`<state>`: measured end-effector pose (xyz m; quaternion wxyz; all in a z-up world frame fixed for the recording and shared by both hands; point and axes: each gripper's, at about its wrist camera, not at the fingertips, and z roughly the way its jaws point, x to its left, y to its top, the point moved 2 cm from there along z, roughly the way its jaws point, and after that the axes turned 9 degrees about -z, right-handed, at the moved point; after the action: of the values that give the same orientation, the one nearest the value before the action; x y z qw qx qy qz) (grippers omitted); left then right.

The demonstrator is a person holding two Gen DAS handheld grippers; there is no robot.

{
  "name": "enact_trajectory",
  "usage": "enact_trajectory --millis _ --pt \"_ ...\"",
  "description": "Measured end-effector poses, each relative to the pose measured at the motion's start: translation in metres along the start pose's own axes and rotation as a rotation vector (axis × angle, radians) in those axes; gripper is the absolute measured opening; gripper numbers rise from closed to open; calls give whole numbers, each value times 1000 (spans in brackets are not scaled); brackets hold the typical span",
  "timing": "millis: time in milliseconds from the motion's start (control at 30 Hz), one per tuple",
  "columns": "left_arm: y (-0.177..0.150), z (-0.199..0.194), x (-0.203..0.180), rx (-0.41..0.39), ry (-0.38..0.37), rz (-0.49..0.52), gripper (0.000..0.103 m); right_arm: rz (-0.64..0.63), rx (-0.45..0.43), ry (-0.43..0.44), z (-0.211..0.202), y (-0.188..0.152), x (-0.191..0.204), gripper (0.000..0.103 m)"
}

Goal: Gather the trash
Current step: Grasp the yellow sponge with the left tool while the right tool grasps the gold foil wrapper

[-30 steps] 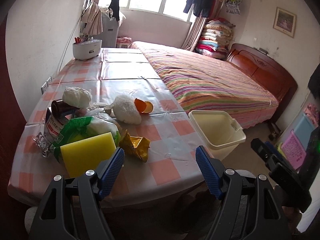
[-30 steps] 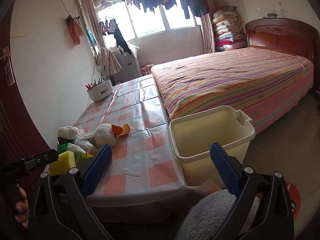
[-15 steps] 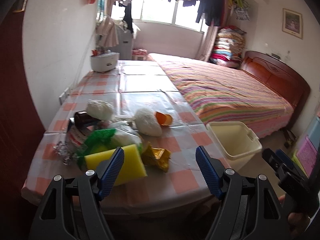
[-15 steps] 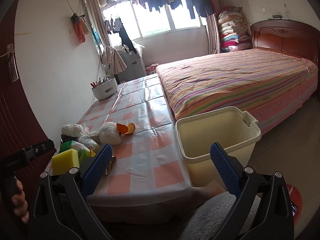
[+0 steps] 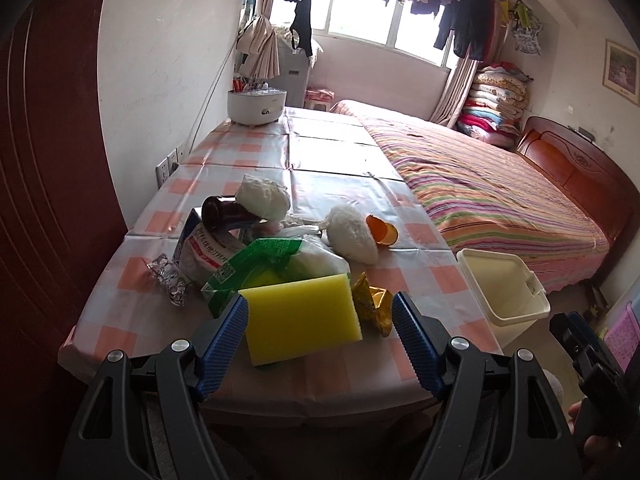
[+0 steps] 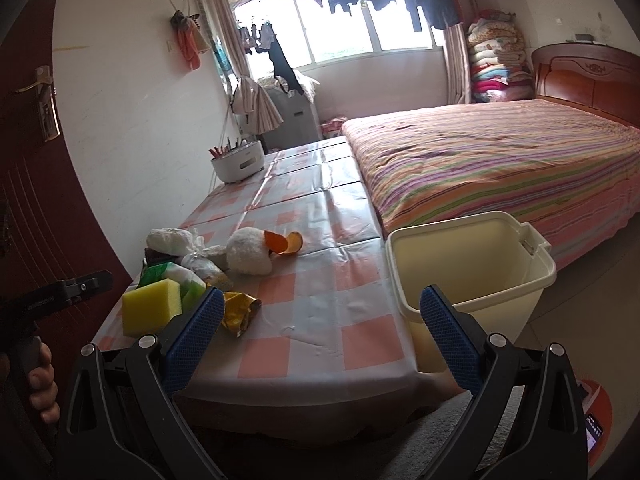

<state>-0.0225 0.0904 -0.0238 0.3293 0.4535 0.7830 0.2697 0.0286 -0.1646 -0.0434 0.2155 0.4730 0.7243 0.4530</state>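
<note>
A heap of trash lies at the near left of the checked table (image 5: 332,160): a yellow sponge (image 5: 302,318), a gold wrapper (image 5: 374,304), a green-and-white bag (image 5: 264,264), a carton (image 5: 204,250), a brown bottle (image 5: 220,212), white wads (image 5: 354,234) and an orange peel (image 5: 382,232). My left gripper (image 5: 320,334) stands open, short of the table's near edge, with the sponge lined up between its fingers. My right gripper (image 6: 320,332) is open too, over the near edge, between the gold wrapper (image 6: 238,314) and the cream bin (image 6: 472,268).
The cream bin (image 5: 502,294) stands on the floor against the table's right side, beside a striped bed (image 6: 500,160). A white holder (image 5: 256,106) sits at the table's far end. A dark red door (image 5: 48,180) is close on the left.
The left view has swung left and come nearer the pile, so the sponge now sits centred between the left fingers. The right view has shifted slightly left and down. Both grippers remain open.
</note>
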Motion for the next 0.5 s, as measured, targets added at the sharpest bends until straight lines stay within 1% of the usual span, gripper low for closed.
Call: enact_trajectory --millis 167,267,400,500 --pt "-6 7 11 48 2 -12 72 -33 8 45 9 4 10 97" --pt "-8 10 13 63 17 -13 72 -66 18 82 17 6 18 97" --pt "-13 15 16 81 34 -10 72 -194 29 165 35 12 39 97" --pt "-18 21 18 110 34 -11 72 -303 52 248 55 15 56 97"
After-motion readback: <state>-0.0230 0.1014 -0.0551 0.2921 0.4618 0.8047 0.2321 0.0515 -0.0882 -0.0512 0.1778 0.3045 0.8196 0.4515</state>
